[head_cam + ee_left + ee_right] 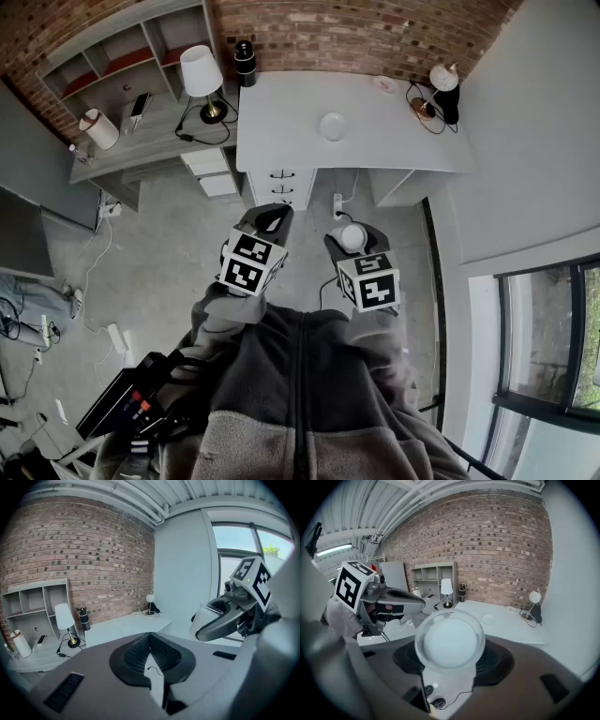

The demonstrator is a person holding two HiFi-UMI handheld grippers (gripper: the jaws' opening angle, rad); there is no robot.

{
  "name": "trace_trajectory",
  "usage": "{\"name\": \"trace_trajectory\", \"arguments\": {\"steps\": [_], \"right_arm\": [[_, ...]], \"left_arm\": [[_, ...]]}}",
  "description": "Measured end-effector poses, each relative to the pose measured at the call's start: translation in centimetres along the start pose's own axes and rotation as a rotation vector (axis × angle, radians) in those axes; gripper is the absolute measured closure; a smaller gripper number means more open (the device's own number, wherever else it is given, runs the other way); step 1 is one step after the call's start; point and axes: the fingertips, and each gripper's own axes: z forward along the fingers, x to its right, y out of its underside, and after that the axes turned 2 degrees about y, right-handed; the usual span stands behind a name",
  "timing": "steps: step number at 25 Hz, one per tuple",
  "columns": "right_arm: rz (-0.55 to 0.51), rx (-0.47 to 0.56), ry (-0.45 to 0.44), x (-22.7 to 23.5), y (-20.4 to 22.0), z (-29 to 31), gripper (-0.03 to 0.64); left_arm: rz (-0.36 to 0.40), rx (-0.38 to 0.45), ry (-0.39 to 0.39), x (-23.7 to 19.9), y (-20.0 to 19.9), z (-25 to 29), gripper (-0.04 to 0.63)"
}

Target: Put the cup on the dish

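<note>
You held the translucent white round cup [449,641] in your right hand-held gripper [352,242], with your left hand-held gripper [150,648] closed and empty, well apart from the small white round dish [333,126] on the white worktop [281,131], so the next move called for walking up and lowering the cup onto it.

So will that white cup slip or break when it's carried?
The cup looks thin, smooth and see-through at the rim, so it is probably light and slippery. The right gripper holds it by its round sides, so it might twist if jolted. Whether it's plastic or glass I can't tell.
</note>
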Motion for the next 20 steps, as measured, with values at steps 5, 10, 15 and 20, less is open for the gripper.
{"name": "trace_trajectory", "arguments": {"steps": [5, 10, 15, 20], "right_arm": [[0.002, 0.003, -0.006, 0.0, -0.2, -0.1, 0.357], [-0.017, 0.011, -0.015, -0.2, -0.7, -0.5, 0.357], [-0.021, -0.006, -0.024, -0.4, -0.6, -0.5, 0.357], [-0.014, -0.036, -0.043, -0.4, -0.1, -0.4, 0.357]], "left_arm": [[-0.002, -0.002, 0.004, 0.1, -0.1, 0.1, 0.590], [-0.009, -0.008, 0.007, 0.4, -0.1, 0.2, 0.589], [-0.022, -0.022, 0.008, 0.6, 0.3, 0.2, 0.589], [-0.053, -0.045, -0.006, 0.3, 0.9, 0.1, 0.590]]}}
